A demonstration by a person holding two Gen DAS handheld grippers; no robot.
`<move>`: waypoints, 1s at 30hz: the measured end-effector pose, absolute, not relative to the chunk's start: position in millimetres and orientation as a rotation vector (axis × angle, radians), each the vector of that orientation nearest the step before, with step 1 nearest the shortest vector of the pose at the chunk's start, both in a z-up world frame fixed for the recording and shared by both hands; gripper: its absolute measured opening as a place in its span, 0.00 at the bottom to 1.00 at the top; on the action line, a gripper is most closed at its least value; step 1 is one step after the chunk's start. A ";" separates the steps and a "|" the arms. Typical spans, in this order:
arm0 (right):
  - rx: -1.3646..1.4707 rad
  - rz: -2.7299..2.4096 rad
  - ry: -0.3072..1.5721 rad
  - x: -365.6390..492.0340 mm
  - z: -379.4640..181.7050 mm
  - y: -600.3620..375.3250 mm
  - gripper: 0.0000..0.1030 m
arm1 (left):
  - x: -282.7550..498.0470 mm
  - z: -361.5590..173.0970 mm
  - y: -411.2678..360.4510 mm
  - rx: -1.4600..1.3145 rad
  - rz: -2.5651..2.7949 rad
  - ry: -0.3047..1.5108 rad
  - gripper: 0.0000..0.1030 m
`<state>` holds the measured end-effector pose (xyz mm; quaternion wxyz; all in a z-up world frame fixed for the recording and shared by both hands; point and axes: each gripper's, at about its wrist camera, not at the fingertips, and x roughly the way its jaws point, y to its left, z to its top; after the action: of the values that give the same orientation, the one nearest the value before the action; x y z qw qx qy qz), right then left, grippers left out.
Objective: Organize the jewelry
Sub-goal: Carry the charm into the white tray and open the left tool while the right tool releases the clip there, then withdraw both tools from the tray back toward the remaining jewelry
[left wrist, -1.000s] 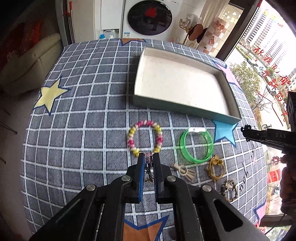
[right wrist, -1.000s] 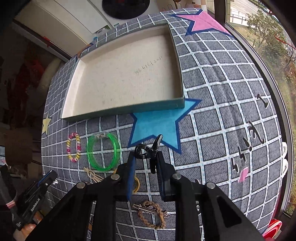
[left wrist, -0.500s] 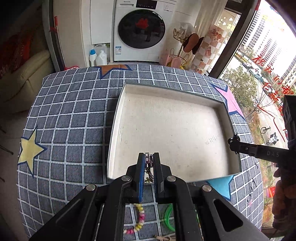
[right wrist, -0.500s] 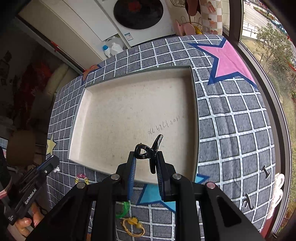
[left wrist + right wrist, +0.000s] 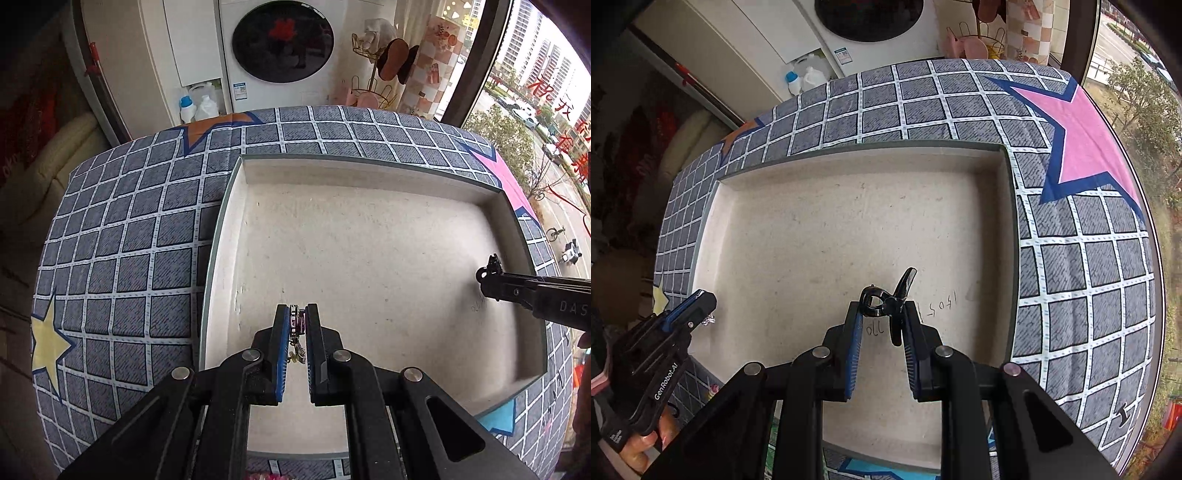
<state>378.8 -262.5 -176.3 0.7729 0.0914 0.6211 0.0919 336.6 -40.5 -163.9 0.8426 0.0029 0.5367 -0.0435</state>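
Over the tray (image 5: 221,236) I have both loads hanging: my left gripper (image 5: 295,325) is clamped on a small purple-and-silver trinket (image 5: 296,323), and my right gripper (image 5: 881,314) is clamped on a black hair clip (image 5: 886,302). Neither touches the tray floor, as far as I can tell. My worry is release height: the clip could bounce toward the tray wall, and the dangling chain might snag a pad.

The left gripper (image 5: 296,317) is squeezing a little purple and silver trinket (image 5: 297,325) over the white tray (image 5: 369,251). The right gripper (image 5: 489,271) is poking in from the side, holding something small and black.
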 end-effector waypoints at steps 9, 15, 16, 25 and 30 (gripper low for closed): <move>0.122 0.197 1.346 382.0 -184.7 -254.5 0.23 | 338.1 -174.6 -54.8 0.084 -0.068 1.145 0.20; 0.157 0.221 1.350 381.2 -184.5 -254.0 0.52 | 335.5 -170.7 -57.5 0.101 -0.069 1.140 0.20; 0.158 0.221 1.347 380.7 -183.8 -253.8 0.56 | 334.8 -169.3 -57.8 0.101 -0.069 1.135 0.20; 0.269 0.244 1.301 372.1 -161.1 -271.4 0.56 | 327.8 -156.7 -59.5 0.077 -0.096 1.097 0.20; 0.319 0.244 1.282 359.5 -148.1 -282.9 0.56 | 318.5 -147.9 -58.8 0.067 -0.097 1.066 1.00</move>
<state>359.5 -282.9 -148.1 0.7827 0.1480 0.5938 0.1129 318.5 -58.8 -147.9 0.8596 0.0319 0.5079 -0.0461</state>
